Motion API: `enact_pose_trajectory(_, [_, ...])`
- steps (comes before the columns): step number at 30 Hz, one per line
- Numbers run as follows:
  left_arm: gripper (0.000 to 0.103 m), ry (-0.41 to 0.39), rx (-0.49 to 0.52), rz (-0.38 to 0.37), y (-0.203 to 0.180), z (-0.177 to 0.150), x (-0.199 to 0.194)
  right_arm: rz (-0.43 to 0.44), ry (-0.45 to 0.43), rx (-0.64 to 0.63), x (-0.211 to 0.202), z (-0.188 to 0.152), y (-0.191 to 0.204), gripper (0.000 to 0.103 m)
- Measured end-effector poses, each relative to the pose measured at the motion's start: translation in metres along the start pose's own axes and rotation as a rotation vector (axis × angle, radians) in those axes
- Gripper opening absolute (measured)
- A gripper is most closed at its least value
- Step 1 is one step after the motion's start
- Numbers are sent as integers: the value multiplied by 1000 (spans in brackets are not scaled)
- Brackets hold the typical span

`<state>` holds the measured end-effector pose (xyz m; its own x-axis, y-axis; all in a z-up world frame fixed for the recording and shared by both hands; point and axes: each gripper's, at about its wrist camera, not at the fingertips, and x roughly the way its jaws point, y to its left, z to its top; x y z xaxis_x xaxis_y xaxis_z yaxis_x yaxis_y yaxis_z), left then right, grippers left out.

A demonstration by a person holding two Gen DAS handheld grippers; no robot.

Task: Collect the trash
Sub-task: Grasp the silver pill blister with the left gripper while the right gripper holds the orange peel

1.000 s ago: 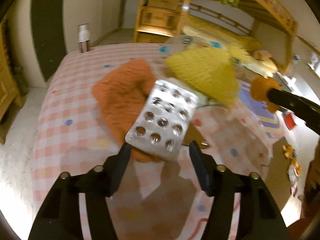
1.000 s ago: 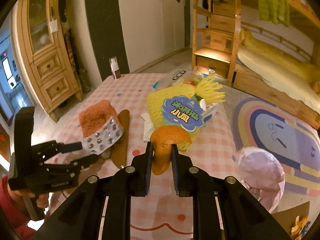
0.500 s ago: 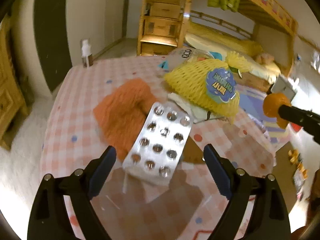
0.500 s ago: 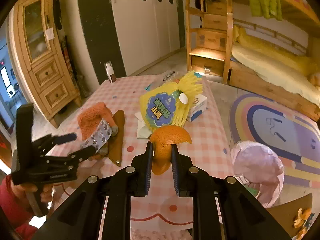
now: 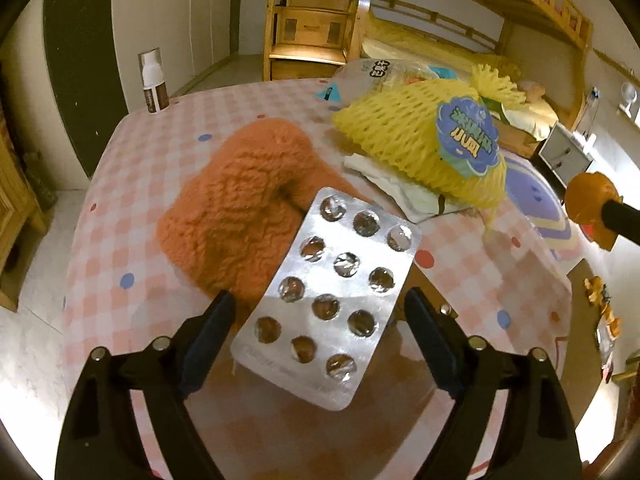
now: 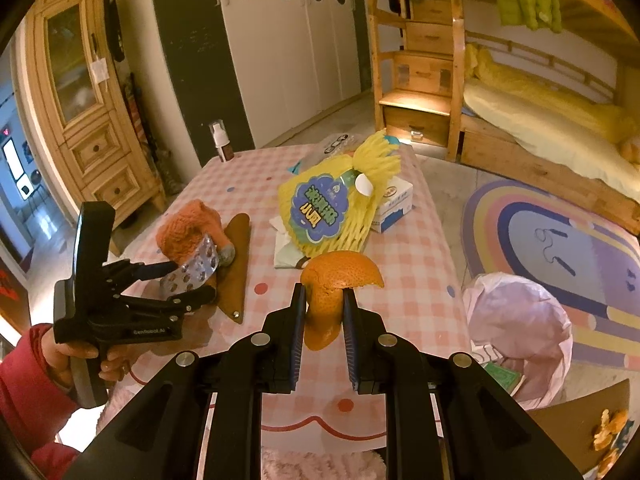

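Silver foil of an emptied blister pack (image 5: 328, 300) lies tilted between the fingers of the left tongs (image 5: 318, 320), propped on an orange woolly cloth (image 5: 244, 200); the jaws have just been closing a little from wide, and stand apart with neither pad pressing the pack's edges. The right tongs (image 6: 324, 312) are clamped on an orange peel (image 6: 336, 280), raised above the near end of the pink checked surface (image 6: 400, 272). Bare cloth lies around the peel; the surface's right edge drops off just beside a pale pink bag (image 6: 520, 320) on the floor. A yellow foam net (image 6: 332, 208) fills the far middle, leaving free room along the left edge by a small bottle (image 6: 222, 144)
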<state>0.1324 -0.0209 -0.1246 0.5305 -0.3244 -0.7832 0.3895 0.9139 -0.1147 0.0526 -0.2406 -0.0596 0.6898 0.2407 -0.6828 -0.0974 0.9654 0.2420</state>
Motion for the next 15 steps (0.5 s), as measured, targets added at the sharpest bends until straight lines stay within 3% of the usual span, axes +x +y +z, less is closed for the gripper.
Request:
enact_pose_trajectory(7, [56, -11, -5, 3, 0, -1, -10, 15, -6, -3, -6, -4, 1, 19])
enact_pose_trajectory(15, [56, -133, -20, 13, -13, 2, -58, 11, -43, 6, -21, -5, -4, 19])
